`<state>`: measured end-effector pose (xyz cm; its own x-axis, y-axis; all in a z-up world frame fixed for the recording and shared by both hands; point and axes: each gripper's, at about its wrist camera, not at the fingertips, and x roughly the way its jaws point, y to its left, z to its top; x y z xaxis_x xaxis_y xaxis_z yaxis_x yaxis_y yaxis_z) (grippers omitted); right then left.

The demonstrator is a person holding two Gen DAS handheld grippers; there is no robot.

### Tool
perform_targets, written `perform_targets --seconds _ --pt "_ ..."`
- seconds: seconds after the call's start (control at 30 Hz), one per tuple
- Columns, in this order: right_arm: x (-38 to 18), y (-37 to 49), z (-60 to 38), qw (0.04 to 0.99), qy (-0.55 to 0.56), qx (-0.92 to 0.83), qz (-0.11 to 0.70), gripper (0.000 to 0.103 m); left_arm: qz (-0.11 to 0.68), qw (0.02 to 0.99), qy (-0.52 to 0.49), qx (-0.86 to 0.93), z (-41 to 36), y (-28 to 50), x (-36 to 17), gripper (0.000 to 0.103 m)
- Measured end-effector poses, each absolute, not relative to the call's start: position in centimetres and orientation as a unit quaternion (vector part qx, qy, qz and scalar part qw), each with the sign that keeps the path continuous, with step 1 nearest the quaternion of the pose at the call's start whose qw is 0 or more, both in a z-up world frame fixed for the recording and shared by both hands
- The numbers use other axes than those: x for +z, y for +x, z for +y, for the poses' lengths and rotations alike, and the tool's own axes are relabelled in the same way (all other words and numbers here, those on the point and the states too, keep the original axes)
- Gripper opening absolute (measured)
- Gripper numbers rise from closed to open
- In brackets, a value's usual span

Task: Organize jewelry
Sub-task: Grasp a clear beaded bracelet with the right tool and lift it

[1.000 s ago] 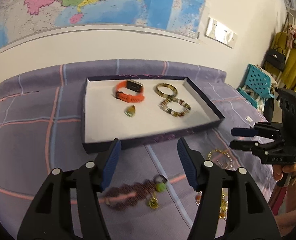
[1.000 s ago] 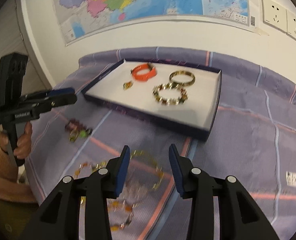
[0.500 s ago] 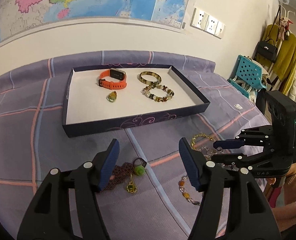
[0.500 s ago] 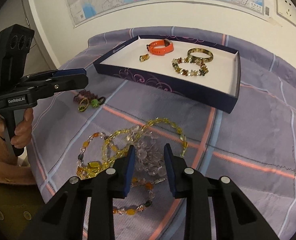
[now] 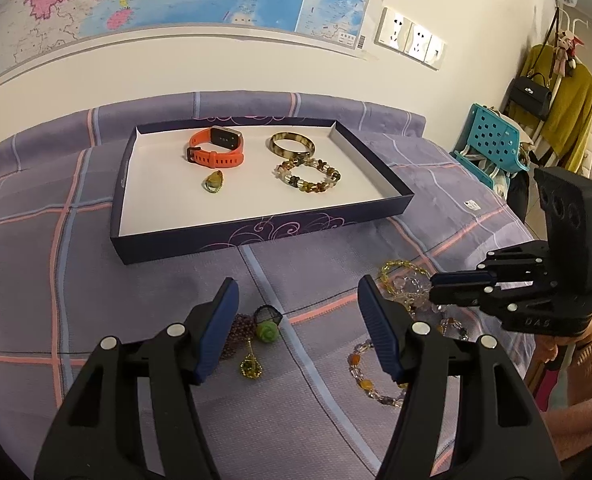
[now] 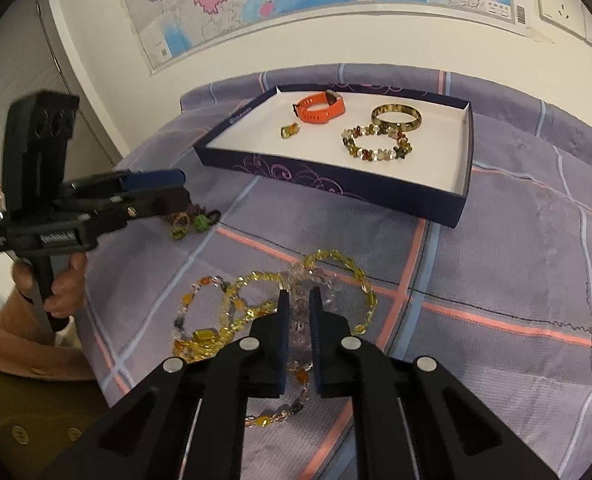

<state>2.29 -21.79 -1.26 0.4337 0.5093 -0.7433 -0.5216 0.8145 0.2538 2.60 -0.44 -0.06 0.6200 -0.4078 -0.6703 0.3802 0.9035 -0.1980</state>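
Observation:
A dark blue tray (image 5: 255,230) (image 6: 336,184) holds an orange watch (image 5: 215,148), a bangle (image 5: 291,144), a bead bracelet (image 5: 308,174) and a small pendant (image 5: 213,182). My left gripper (image 5: 296,320) is open and empty above a purple bracelet with a green bead (image 5: 265,330) and yellow charm. My right gripper (image 6: 296,312) has nearly closed around a clear bead bracelet (image 6: 316,280) in a pile with yellow bead strands (image 6: 255,308). Whether it grips the beads is unclear.
The purple plaid cloth (image 5: 35,260) covers the table. An amber bead strand (image 5: 366,376) lies front right of my left gripper. A wall with a map stands behind. A teal chair (image 5: 492,140) and hanging clothes are at far right.
My right gripper lowered onto the bead pile and its jaws narrowed from wide to almost closed. My left gripper drew back a little and stayed open.

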Motion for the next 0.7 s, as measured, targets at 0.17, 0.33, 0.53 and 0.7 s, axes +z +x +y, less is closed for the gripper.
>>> perform_targets --seconds 0.17,0.33,0.53,0.7 --pt "0.5 2.3 -22.9 0.855 0.022 0.309 0.415 0.008 0.377 0.9 -0.017 -0.221 -0.5 2.5 -0.1 0.061" --pt "1.9 2.4 -24.0 0.861 0.054 0.311 0.399 0.008 0.376 0.897 -0.014 -0.231 -0.9 2.3 -0.1 0.061" --pt "3.1 2.6 -24.8 0.872 0.068 0.3 0.38 0.008 0.376 0.893 -0.003 -0.246 -1.9 1.8 -0.2 0.061" --pt "3.9 2.8 -25.1 0.879 0.071 0.296 0.367 0.008 0.381 0.886 0.006 -0.264 -3.1 1.5 -0.6 0.061"
